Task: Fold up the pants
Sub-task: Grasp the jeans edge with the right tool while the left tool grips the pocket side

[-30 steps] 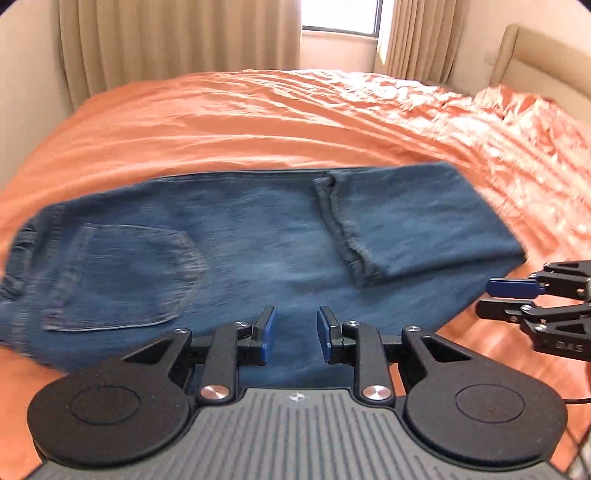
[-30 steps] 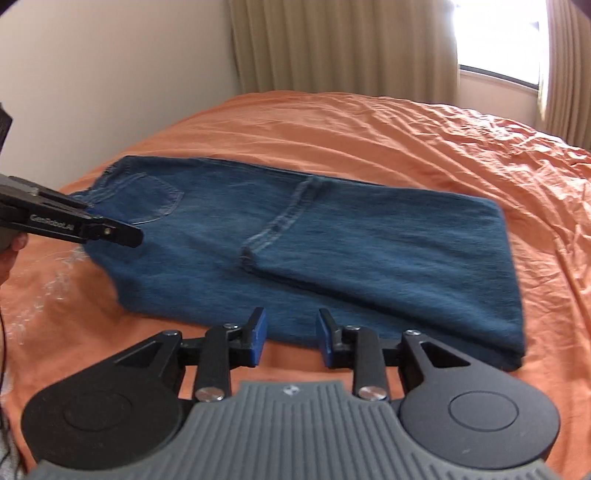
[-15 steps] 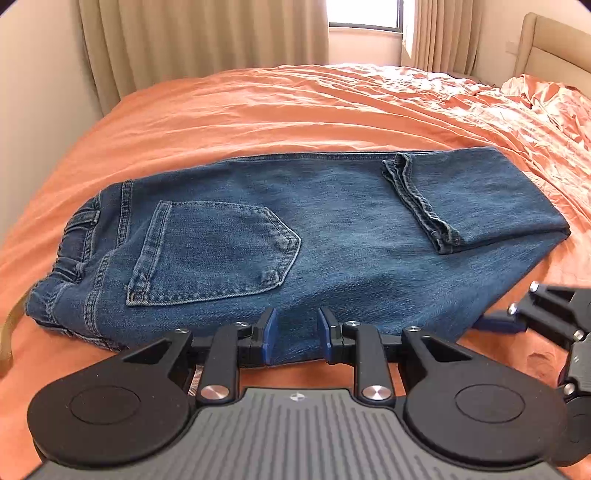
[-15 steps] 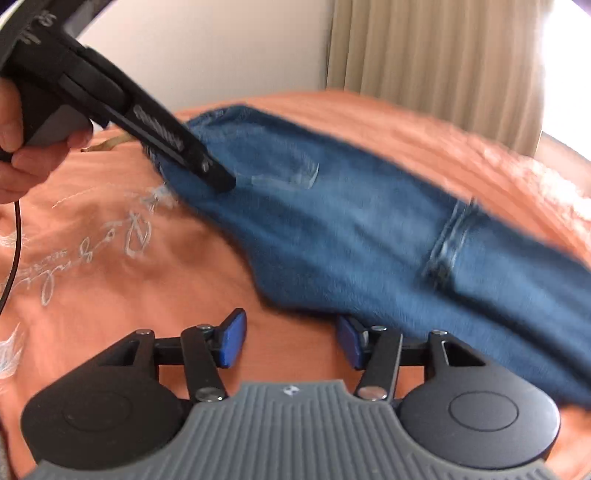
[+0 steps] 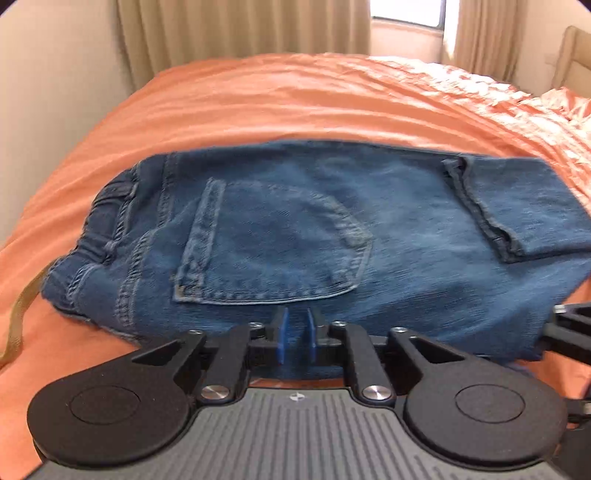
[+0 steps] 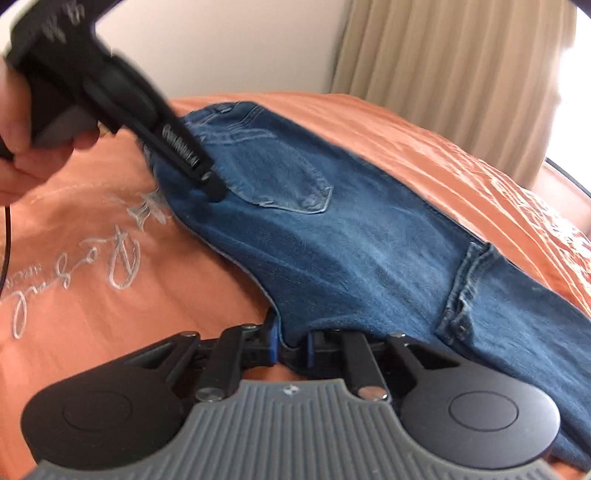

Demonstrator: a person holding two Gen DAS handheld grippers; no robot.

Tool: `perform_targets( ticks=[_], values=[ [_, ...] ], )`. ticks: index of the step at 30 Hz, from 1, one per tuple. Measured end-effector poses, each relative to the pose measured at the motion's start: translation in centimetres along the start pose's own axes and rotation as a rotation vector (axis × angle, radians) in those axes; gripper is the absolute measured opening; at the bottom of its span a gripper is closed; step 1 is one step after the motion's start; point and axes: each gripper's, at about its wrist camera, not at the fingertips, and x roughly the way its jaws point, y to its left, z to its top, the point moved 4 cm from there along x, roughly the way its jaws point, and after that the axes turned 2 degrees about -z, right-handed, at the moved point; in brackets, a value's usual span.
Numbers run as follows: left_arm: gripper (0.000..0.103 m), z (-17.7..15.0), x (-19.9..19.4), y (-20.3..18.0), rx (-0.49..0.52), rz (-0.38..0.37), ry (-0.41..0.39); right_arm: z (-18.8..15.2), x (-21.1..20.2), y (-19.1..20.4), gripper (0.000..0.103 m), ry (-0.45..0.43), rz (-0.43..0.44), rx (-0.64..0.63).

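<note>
A bed covered by a wrinkled orange bedspread [image 5: 295, 99] fills both views, with beige pleated curtains [image 5: 240, 29] and a bright window [image 5: 406, 13] along the top of the left wrist frame. Across the middle of that frame lie the folded blue denim pants [image 5: 388, 206], back pocket [image 5: 273, 243] facing up, waistband at centre left and a hemmed leg end doubled back at upper right. The left claw [image 5: 295, 339] sits at lower centre right at the near edge of the denim, its blue-padded fingers drawn close with only a narrow slit between them; whether cloth is pinched there I cannot tell from either view. A tan strap [image 5: 18, 317] curls at the far left edge, seen only here, and part of the other black tool shows at the lower right edge. The right wrist view adds what the first lacks: silver script embroidery [image 6: 74, 258] on the bedspread at centre left, and the person's hand [image 6: 22, 147] at upper left holding the left tool, whose tip rests on the pants [image 6: 369, 251] beside the pocket [image 6: 280, 173]. At lower centre the right claw [image 6: 291, 345] is clenched on a bunched edge of the denim.
</note>
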Motion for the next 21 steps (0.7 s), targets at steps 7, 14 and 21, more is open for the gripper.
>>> perform_targets(
  ticks=[7,14,21],
  values=[
    [0.006,-0.6,2.2,1.0,0.004,0.057,0.058,-2.0,0.1,0.3,0.003,0.066,0.004,0.018],
    [0.007,-1.2,0.4,0.4,-0.125,0.133,-0.012,-2.3,-0.8,-0.2,0.002,0.090,0.024,0.007],
    [0.025,-2.5,-3.4,1.6,-0.301,0.082,-0.092,-2.9,-3.6,-0.3,0.000,0.106,0.042,-0.022]
  ],
)
